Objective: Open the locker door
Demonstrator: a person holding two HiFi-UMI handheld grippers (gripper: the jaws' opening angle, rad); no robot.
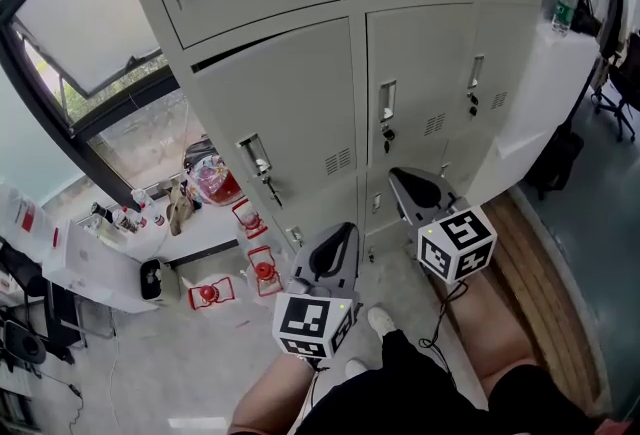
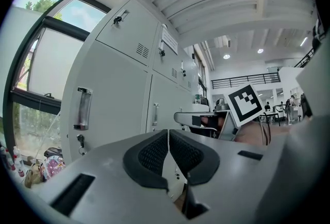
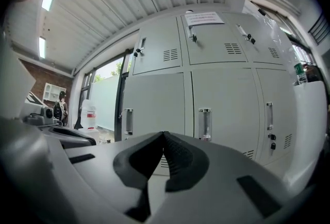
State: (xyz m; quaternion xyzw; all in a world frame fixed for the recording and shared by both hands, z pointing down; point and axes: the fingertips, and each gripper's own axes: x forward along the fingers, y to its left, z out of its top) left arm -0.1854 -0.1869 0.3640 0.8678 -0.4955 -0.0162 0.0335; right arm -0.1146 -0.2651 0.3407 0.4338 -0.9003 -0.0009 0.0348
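A bank of grey lockers [image 1: 300, 93] fills the head view. The lower left door [image 1: 285, 118] has a chrome handle [image 1: 258, 163] with a key under it, and a dark gap shows along its top edge. The middle door's handle [image 1: 387, 103] also carries a key. My left gripper [image 1: 343, 231] is shut and empty, held low and short of the lockers. My right gripper [image 1: 402, 175] is also shut and empty, below the middle door. In the left gripper view the shut left gripper [image 2: 168, 134] points right of the chrome handle [image 2: 82, 108]. In the right gripper view the shut right gripper [image 3: 164, 136] sits below a handle [image 3: 204, 124].
Red items [image 1: 262, 273] and bags lie on the floor left of the lockers, beside a low white shelf [image 1: 100, 268] and a large window [image 1: 90, 23]. A wooden strip [image 1: 545, 293] runs along the floor at right. The person's knees and a white shoe [image 1: 380, 320] are below.
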